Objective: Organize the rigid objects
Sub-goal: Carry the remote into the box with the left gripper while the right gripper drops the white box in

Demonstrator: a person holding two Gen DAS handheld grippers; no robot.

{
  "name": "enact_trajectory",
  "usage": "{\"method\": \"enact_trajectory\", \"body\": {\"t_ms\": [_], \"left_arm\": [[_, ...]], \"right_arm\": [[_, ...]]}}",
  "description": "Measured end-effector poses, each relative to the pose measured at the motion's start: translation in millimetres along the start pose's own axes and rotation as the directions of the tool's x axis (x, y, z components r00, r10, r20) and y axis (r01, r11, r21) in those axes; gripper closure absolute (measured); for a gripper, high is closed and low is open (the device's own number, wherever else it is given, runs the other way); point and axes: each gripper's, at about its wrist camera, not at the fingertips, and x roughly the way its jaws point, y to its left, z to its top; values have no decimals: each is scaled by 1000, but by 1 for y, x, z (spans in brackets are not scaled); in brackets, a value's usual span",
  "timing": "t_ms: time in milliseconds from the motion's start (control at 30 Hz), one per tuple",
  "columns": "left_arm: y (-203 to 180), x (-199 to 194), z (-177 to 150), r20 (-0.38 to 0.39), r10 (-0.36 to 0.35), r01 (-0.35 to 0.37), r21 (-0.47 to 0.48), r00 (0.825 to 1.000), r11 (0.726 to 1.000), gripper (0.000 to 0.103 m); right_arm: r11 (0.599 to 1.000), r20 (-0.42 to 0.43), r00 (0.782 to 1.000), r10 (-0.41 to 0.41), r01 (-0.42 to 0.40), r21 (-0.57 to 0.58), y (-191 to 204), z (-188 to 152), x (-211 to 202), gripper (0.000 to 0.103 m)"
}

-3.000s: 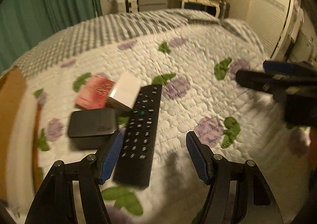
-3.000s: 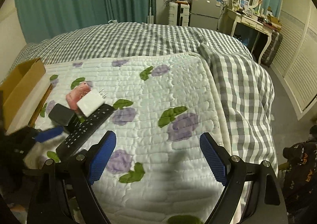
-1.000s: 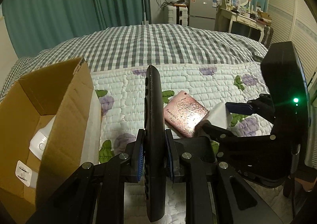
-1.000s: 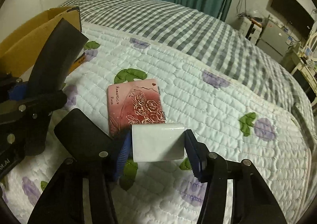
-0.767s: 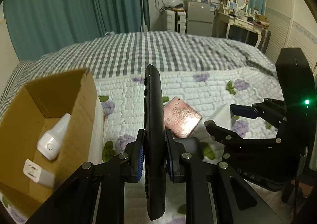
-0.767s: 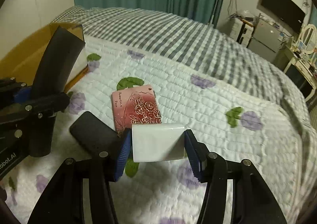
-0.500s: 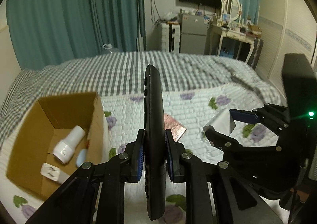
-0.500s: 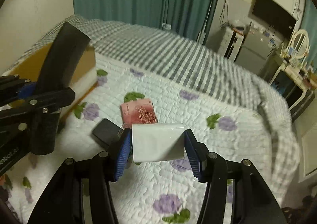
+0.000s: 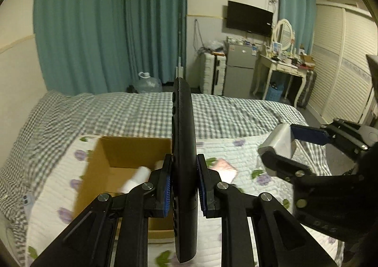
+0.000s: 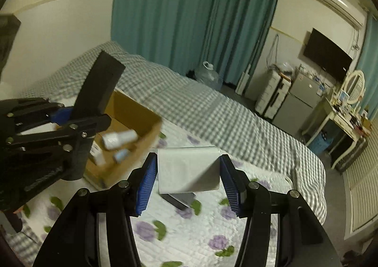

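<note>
left gripper [image 9: 183,186] jaws clamp the long black plastic remote [image 9: 183,148]; right gripper [image 10: 187,184] jaws clamp the white rectangular block [image 10: 187,169] above the bed [image 10: 212,113].

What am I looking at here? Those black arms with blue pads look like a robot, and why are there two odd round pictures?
No robot: a person carries a hand-held gripper in each hand, and each has a wide-angle camera looking along its two fingers, hence two round pictures.

In the left wrist view, the left gripper is shut on a black remote control held on edge. The right gripper shows at that picture's right side.

In the right wrist view, the right gripper is shut on a white block, probably a charger.

Below them is a bed with a floral quilt. On it stands an open cardboard box with a white bottle and small items inside. A pink booklet and a small black box lie on the quilt.
</note>
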Motion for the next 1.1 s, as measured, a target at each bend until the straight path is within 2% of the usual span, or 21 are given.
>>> {"method": "enact_trajectory", "body": {"t_ms": [200,467,567,867,967,1067,1100], "left_arm": [[50,-4,-10,-6,51,-51,-8,999,999,84],[104,33,-13,-40,89,-90,-21,995,996,84],[116,59,-14,-68,88,-89,-9,994,996,84],[125,139,-30,-184,96,-90,40,978,995,84],[124,150,-37,-234,93,-81,63,968,995,83],[126,143,-34,-218,61,-53,42,974,998,80],[126,138,-33,-202,52,-45,36,978,998,73]], "right_arm": [[998,29,999,39,-38,-43,46,27,3,50],[990,35,991,130,-128,-53,92,41,49,50],[988,38,987,155,-154,-32,95,42,71,50],[982,9,984,180,-180,48,67,36,158,50],[981,0,983,186,-185,62,62,32,173,50],[978,-11,981,195,-193,73,61,30,178,50],[978,-14,980,197,-195,72,61,29,178,50]]}}
